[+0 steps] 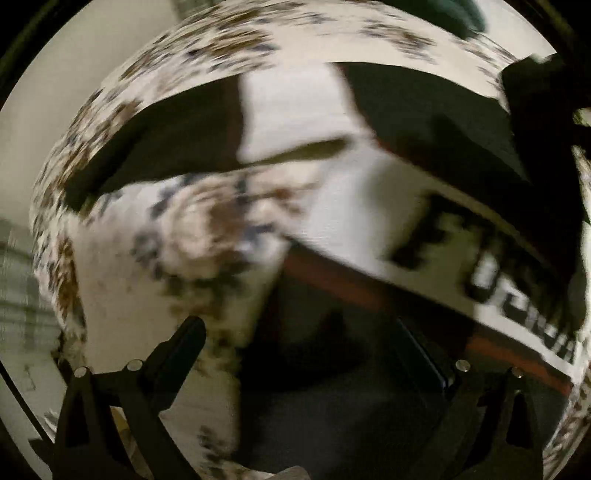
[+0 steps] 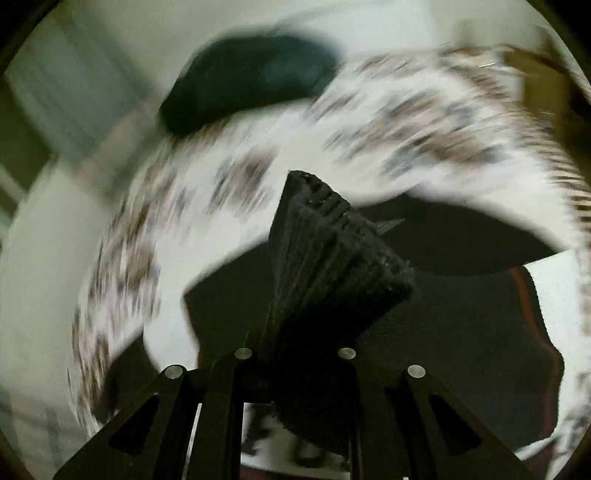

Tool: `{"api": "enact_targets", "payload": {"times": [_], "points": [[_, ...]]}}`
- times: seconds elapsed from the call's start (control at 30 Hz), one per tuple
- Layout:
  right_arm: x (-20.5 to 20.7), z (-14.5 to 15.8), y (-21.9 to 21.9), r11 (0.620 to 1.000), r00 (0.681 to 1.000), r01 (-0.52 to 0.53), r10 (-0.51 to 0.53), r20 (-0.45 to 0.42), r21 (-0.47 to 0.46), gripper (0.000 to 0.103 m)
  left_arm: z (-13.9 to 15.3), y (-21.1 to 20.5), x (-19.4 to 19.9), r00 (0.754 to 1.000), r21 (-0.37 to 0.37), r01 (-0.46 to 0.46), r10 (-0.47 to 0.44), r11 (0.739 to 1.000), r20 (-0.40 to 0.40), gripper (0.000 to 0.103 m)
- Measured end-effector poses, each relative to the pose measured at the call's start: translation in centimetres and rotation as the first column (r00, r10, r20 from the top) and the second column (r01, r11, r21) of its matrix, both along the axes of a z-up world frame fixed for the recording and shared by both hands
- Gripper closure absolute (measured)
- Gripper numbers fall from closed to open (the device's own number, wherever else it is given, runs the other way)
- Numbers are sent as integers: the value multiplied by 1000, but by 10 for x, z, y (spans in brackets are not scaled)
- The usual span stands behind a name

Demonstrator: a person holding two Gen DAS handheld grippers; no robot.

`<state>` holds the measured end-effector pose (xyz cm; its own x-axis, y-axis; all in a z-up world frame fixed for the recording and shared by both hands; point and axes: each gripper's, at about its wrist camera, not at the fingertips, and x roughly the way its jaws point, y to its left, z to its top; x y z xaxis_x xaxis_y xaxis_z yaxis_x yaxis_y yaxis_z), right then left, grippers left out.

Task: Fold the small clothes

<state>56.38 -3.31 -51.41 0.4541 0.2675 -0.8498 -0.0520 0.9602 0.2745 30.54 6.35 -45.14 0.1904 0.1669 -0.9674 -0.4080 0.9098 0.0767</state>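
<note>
A small white and black shirt [image 1: 332,177] with black sleeves, a red-trimmed neck and black lettering lies on a spotted cloth [image 1: 207,48]. Both views are motion blurred. My left gripper [image 1: 306,339] is open just above the shirt's dark neck area, its left finger [image 1: 184,339] over the spotted cloth. My right gripper [image 2: 332,254] is shut on a bunched fold of the shirt's black fabric [image 2: 461,332] and holds it raised over the spotted cloth [image 2: 406,122]. In the left wrist view the right gripper's dark body [image 1: 546,110] shows at the upper right edge.
A dark green bundle [image 2: 251,81] lies at the far edge of the spotted cloth; it also shows in the left wrist view [image 1: 461,14]. Pale floor or wall surrounds the cloth on the left [image 2: 37,221].
</note>
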Motion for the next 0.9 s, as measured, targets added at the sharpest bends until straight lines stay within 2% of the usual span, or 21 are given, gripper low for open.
{"api": "enact_targets", "payload": {"times": [0.03, 0.2, 0.23, 0.27, 0.3, 0.33, 0.37, 0.43, 0.47, 0.53, 0.6, 0.67, 0.73, 0.77, 0.8, 0.83, 0.9], "points": [[3, -24, 34, 999, 998, -38, 37, -42, -28, 89, -3, 9, -4, 1000, 1, -20, 20, 1000, -5, 0], [-11, -99, 91, 988, 983, -72, 48, -175, -138, 86, -21, 64, -20, 992, -33, -128, 128, 991, -17, 0], [-14, -109, 97, 990, 975, -80, 53, -216, -117, 80, -23, 70, -23, 990, -32, -137, 136, 990, -20, 0], [-12, -113, 90, 992, 969, -86, 62, -238, -93, 68, -26, 75, -23, 989, -36, -145, 144, 989, -25, 0], [-17, -113, 91, 994, 959, -106, 97, -268, -19, 59, -27, 79, -24, 988, -47, -152, 151, 987, -29, 0], [-27, -106, 86, 988, 951, -123, 145, -272, 95, 44, -28, 83, -24, 987, -58, -157, 155, 986, -33, 0], [-32, -99, 78, 981, 952, -119, 156, -264, 151, 37, -27, 85, -22, 987, -68, -159, 157, 985, -31, 0], [-60, -80, 42, 960, 960, -55, 126, -249, 275, 35, -22, 83, -18, 990, -83, -144, 143, 986, -16, 0], [-74, -71, 17, 958, 967, -2, 75, -245, 286, 34, -18, 80, -12, 992, -87, -124, 124, 988, -6, 0], [-90, -57, -33, 966, 967, 112, -52, -248, 235, 34, -13, 76, -1, 995, -98, -93, 95, 991, 18, 0], [-119, -48, -103, 951, 942, 279, -244, -230, 130, 34, -7, 63, 14, 997, -101, -55, 60, 993, 40, 0], [-147, -47, -165, 908, 887, 399, -417, -199, -124, 34, -4, 49, 31, 998, -107, -17, 23, 994, 58, 0], [-166, -55, -201, 823, 832, 437, -523, -183, -363, 34, 0, 31, 50, 997, -110, 21, -13, 994, 76, 0], [-176, -60, -220, 801, 819, 444, -545, -181, -402, 34, 2, 22, 59, 995, -110, 44, -35, 993, 90, 0], [-183, -68, -234, 807, 821, 431, -536, -196, -404, 34, 3, 14, 66, 994, -98, 65, -56, 993, 99, 0], [-189, -79, -241, 807, 829, 396, -519, -209, -437, 34, 5, 3, 74, 990, -83, 94, -85, 992, 112, 0], [-183, -94, -237, 828, 866, 308, -447, -222, -468, 34, 6, -17, 88, 982, -49, 146, -139, 988, 126, 0]]}}
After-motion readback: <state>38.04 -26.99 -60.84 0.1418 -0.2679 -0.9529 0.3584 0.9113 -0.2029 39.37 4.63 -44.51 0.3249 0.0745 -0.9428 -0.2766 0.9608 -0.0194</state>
